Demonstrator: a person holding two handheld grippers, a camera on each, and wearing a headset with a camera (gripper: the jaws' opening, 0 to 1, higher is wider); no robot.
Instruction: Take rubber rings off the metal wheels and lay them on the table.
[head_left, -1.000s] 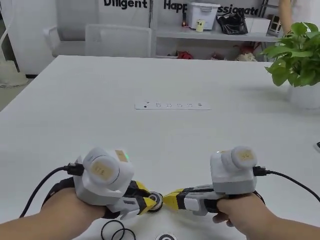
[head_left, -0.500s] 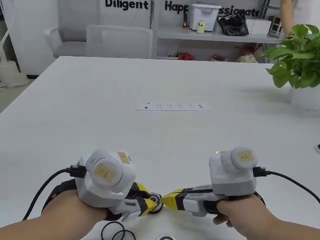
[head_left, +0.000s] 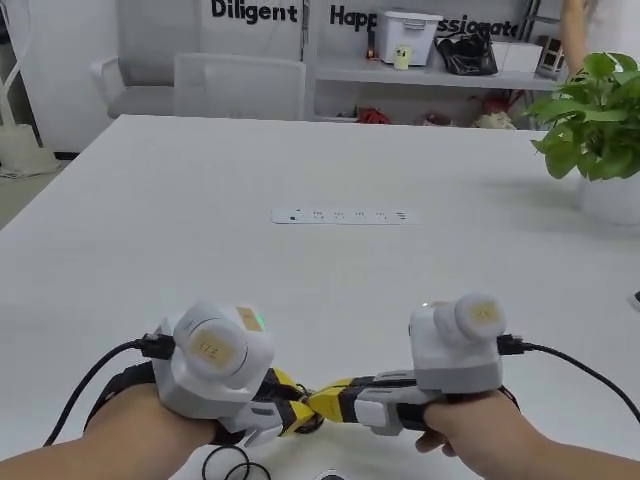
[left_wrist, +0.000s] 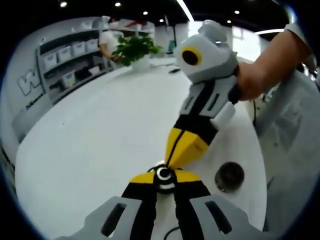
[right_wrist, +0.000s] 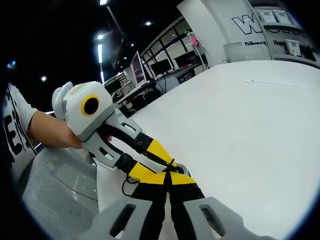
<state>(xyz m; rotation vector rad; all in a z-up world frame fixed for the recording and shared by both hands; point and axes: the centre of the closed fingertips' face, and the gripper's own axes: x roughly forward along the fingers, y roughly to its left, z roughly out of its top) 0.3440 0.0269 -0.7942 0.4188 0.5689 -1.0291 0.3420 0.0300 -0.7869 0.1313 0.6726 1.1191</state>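
My left gripper (head_left: 298, 416) (left_wrist: 165, 178) is shut on a small metal wheel (left_wrist: 163, 173), held just above the table near its front edge. My right gripper (head_left: 322, 404) (right_wrist: 165, 177) comes in from the right, tip to tip with the left one. Its jaws are pinched on the wheel's thin black rubber ring (right_wrist: 173, 163). In the head view the yellow fingertips (head_left: 330, 400) hide the wheel. A second metal wheel (left_wrist: 229, 176) lies flat on the table beside the grippers. Loose black rubber rings (head_left: 235, 462) lie on the table under my left hand.
A white power strip (head_left: 340, 215) lies flat at mid-table. A potted plant (head_left: 598, 110) stands at the far right, and a chair (head_left: 238, 85) and shelves stand beyond the far edge. Black cables trail from both grippers.
The right gripper has slid left until its tips meet the left gripper's. The wheel, visible between them before, is now covered in the head view.
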